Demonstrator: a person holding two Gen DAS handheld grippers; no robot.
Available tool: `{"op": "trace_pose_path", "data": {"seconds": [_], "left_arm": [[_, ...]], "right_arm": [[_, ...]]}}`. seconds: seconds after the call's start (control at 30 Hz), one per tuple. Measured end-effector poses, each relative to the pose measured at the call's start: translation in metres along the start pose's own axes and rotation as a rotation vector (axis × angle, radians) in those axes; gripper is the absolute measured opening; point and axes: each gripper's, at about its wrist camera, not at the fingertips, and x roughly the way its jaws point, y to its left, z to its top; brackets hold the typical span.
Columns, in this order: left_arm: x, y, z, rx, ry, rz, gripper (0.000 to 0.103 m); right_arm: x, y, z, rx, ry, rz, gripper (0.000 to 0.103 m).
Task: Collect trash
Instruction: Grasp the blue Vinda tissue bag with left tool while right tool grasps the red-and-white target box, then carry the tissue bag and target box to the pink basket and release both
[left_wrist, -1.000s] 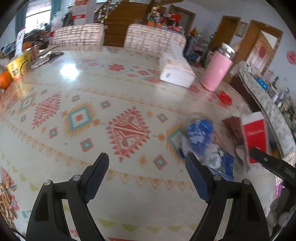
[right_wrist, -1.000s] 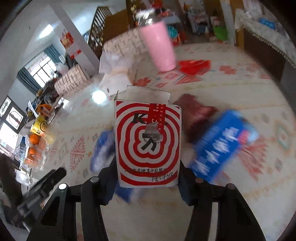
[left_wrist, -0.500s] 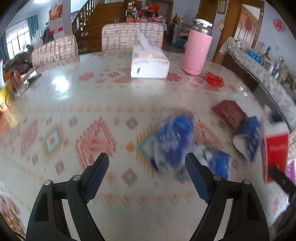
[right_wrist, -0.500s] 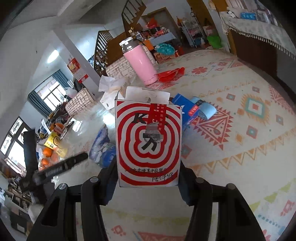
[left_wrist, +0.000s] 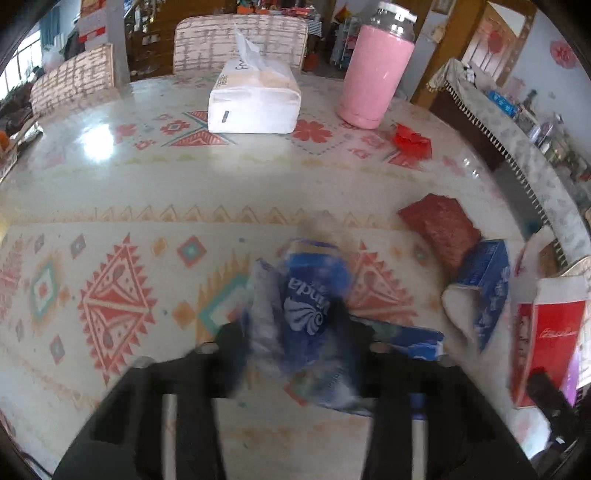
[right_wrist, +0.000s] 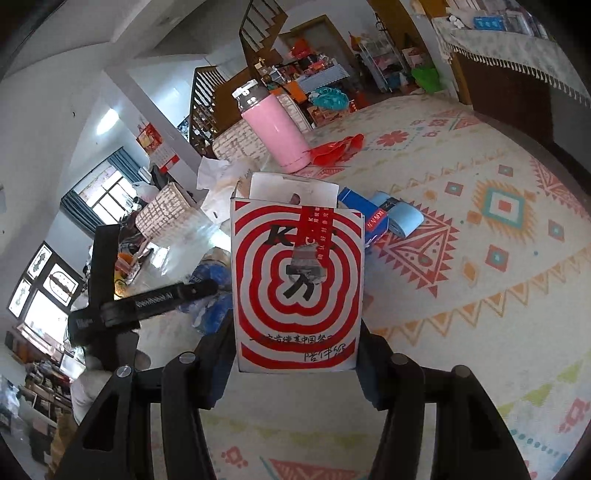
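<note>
Underway: right tool (right_wrist: 297, 354) pinching red-and-white paper bag (right_wrist: 297, 288), left tool (left_wrist: 291, 350) closing round blue plastic wrapper (left_wrist: 306, 306) (grip blurred, cannot tell); blue box (left_wrist: 487, 284), maroon packet (left_wrist: 441, 225), red scrap (left_wrist: 412, 142) left on surface (left_wrist: 184, 192).

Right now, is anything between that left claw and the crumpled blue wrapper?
Nothing visible: the blue wrapper already sits between the left gripper's blurred fingers, on the table.
</note>
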Motion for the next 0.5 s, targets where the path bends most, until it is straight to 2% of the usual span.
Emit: {"op": "trace_pose_path", "data": {"seconds": [0.23, 0.33, 0.5], "left_arm": [[-0.059, -0.006, -0.017, 0.024, -0.094, 0.007, 0.029], [-0.095, -0.011, -0.037, 0.063, -0.137, -0.001, 0.030], [-0.135, -0.029, -0.068, 0.138, -0.169, 0.001, 0.030]], "right_arm": [[-0.004, 0.006, -0.002, -0.028, -0.012, -0.001, 0.062], [-0.004, 0.008, -0.003, -0.036, -0.018, -0.009, 0.062], [-0.005, 0.011, -0.007, -0.051, -0.024, -0.039, 0.062]]}}
